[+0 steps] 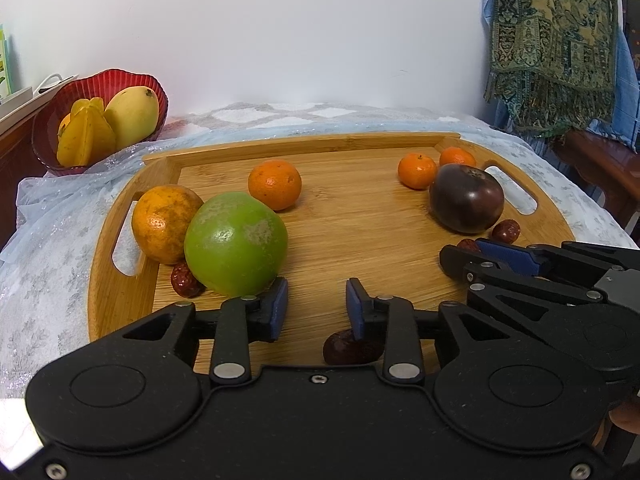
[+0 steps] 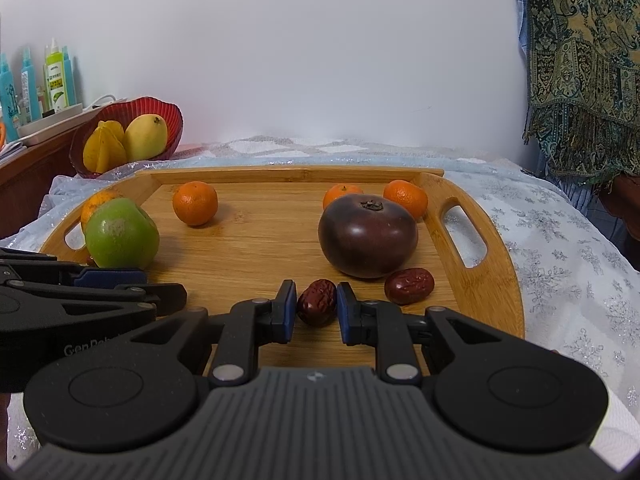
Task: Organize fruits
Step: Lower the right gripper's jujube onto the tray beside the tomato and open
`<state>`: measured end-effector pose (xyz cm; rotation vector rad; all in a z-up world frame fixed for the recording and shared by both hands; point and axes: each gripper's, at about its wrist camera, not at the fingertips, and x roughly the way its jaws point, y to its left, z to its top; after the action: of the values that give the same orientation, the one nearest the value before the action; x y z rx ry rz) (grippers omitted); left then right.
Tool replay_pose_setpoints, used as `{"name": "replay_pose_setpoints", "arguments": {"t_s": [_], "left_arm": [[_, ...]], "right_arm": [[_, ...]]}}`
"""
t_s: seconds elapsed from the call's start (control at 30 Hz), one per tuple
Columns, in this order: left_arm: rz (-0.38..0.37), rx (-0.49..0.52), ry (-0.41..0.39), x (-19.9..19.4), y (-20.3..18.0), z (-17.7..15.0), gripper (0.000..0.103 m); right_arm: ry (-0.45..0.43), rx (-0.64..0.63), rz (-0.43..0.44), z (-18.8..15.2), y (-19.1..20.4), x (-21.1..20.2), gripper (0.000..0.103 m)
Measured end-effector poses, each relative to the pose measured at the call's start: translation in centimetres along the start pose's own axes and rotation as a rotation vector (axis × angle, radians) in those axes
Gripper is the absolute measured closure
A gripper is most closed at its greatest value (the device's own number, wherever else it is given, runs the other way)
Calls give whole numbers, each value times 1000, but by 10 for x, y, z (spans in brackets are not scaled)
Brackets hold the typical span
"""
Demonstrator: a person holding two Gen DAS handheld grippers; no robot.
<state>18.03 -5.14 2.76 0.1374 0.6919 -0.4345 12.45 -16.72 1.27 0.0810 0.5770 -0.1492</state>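
two tools over one bamboo tray (image 2: 496,304), which sits on a pale blue snowflake cloth (image 2: 568,264).

right tool (image 2: 317,312) is down at the tray's 6 o'clock edge with its blue pads (image 2: 286,312) on either side of a wrinkly dark red jujube (image 2: 318,307). they look like they're touching it on both sides, so i'd call that grasping the jujube, which still sits on the wood. a second jujube (image 2: 409,285) lies just beside it at 3 o'clock, glossy and creased, touching the base of the big dark purple fruit (image 2: 368,236), which is round and shiny with a dried calyx on top.

left tool (image 1: 317,306) is released, jaws wide apart with nothing between them. another jujube (image 1: 348,347) sits under its right finger, partly hidden.

rest of the tray: green fruit (image 1: 236,244), smooth with dull brownish patches, at 9 o'clock, pressed against a mottled orange (image 1: 164,222), with a small jujube (image 1: 184,280) tucked at their base. a bright tangerine (image 1: 274,185) sits alone toward 11 o'clock. two little tangerines (image 2: 405,198) are at 1 o'clock behind the purple fruit.

off the tray at 10 o'clock, a red ribbed bowl (image 1: 160,92) holds a yellow mango (image 1: 132,116) and a starfruit (image 1: 86,132).
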Motion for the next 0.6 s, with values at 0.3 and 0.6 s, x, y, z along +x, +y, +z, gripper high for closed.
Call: {"name": "replay_pose_setpoints", "arguments": {"t_s": [0.3,0.6], "left_arm": [[-17,-2,3,-3,-2,0,59],[-30,-24,5,-7,0,0,56]], "right_arm": [[-16,10,-3,0,-1,-3,63],[-42,19,-13,1,-2,-9,59]]}}
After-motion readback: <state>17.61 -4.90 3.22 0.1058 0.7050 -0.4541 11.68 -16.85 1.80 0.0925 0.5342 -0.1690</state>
